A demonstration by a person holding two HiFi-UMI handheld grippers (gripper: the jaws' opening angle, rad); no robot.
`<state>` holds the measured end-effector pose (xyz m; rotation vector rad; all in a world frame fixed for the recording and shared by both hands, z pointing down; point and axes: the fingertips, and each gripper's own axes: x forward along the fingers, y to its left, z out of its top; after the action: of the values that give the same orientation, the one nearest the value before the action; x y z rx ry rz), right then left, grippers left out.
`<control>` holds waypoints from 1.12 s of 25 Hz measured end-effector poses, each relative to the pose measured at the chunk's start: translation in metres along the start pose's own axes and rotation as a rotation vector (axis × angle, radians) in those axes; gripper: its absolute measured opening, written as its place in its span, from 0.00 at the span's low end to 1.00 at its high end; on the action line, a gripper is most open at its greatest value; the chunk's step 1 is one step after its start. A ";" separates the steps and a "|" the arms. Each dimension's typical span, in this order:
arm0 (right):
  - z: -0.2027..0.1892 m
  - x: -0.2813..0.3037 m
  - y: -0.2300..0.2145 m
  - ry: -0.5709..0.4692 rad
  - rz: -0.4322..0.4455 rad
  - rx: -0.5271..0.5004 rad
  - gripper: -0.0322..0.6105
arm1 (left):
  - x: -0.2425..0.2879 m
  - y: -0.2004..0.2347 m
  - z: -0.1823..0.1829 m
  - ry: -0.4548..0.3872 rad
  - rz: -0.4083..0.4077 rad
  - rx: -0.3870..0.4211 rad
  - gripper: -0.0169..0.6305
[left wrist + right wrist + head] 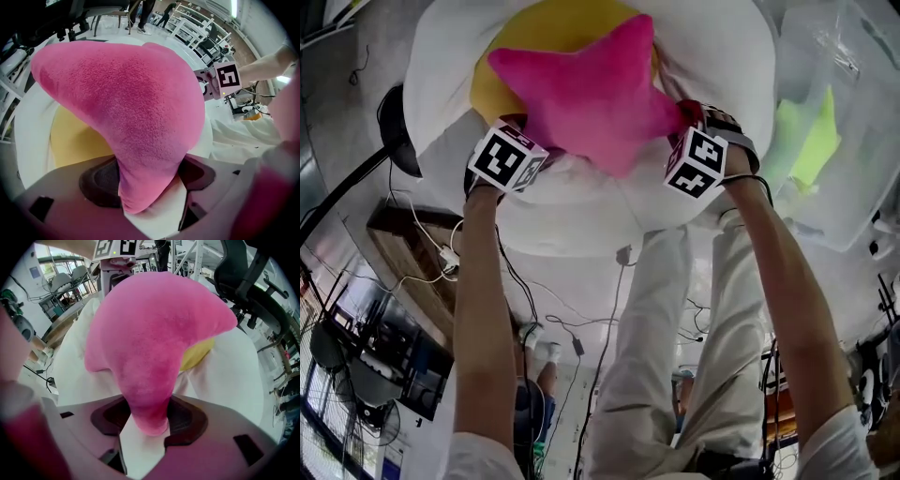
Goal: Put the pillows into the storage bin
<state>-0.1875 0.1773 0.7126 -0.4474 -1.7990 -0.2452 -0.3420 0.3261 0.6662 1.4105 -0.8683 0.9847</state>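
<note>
A pink star pillow (pixel 581 94) hangs between both grippers above a big white round cushion (pixel 722 56). My left gripper (pixel 523 131) is shut on the star's left arm, which is squeezed between the dark pads (pixel 101 180) in the left gripper view (pixel 145 183). My right gripper (pixel 686 127) is shut on the opposite arm, whose tip sits pinched between the jaws (pixel 150 416). Under the star, a yellow pillow (pixel 511 56) lies on the white cushion, also showing as yellow pillow (pixel 75 140) and yellow pillow (pixel 199 355). The clear storage bin (pixel 862 187) stands at the right and holds a lime-green star pillow (pixel 806 136).
The person's legs in light trousers (pixel 666 356) stand below the cushion. A wooden table (pixel 408 253) with cables is at the left, and a black stand (pixel 389 131) leans by the cushion. Office chairs (pixel 243 277) and white racks (pixel 192 28) ring the room.
</note>
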 end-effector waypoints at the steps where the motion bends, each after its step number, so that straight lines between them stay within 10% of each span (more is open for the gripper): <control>1: -0.003 -0.004 0.000 0.002 -0.004 0.005 0.42 | -0.001 -0.003 0.003 0.001 -0.003 0.005 0.61; 28: -0.070 -0.100 -0.011 0.008 -0.056 0.106 0.42 | -0.043 -0.084 0.070 0.015 -0.030 0.091 0.61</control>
<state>-0.1087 0.1225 0.6365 -0.3212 -1.8092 -0.1887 -0.2745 0.2610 0.5953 1.4871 -0.7972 1.0219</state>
